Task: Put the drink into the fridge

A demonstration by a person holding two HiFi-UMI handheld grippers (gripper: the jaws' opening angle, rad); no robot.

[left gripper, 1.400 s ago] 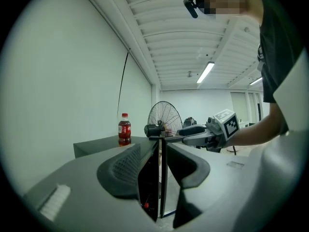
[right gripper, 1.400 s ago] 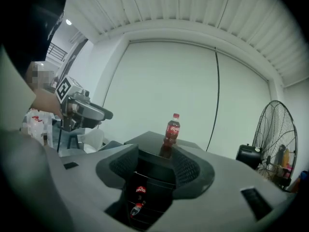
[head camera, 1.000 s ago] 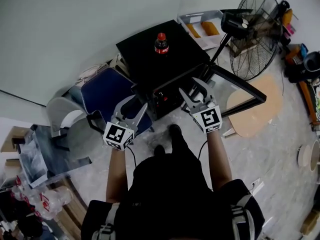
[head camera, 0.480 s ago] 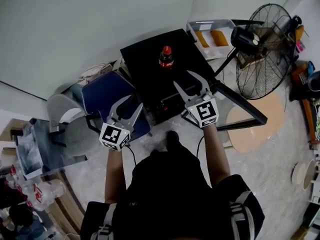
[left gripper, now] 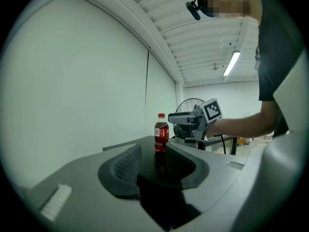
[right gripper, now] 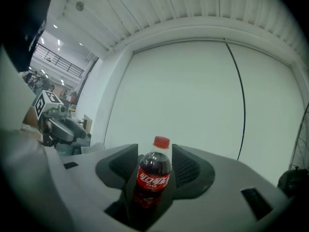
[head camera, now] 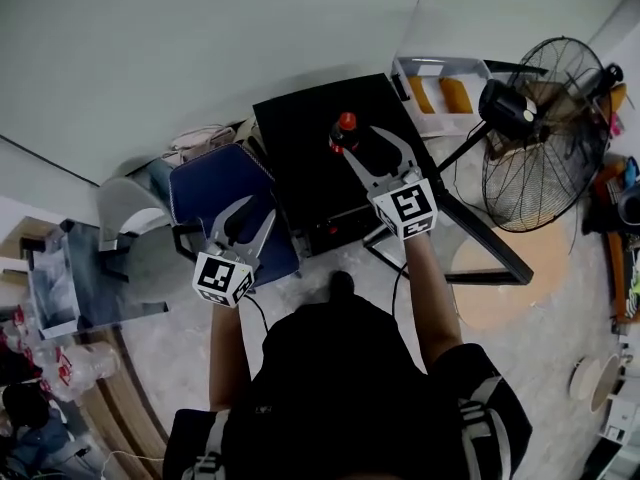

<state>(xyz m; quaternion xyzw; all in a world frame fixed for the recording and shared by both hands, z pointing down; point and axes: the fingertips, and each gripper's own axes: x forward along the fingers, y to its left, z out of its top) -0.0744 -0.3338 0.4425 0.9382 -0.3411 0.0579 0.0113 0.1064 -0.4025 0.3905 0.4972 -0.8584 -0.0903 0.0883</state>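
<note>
Drink bottle [right gripper: 153, 178]: dark cola, red cap, red label, upright.

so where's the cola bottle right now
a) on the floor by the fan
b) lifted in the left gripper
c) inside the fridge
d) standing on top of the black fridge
D: the cola bottle stands upright on the top of the black fridge, and the right gripper is close by it with its jaws open, not gripping it.
</note>
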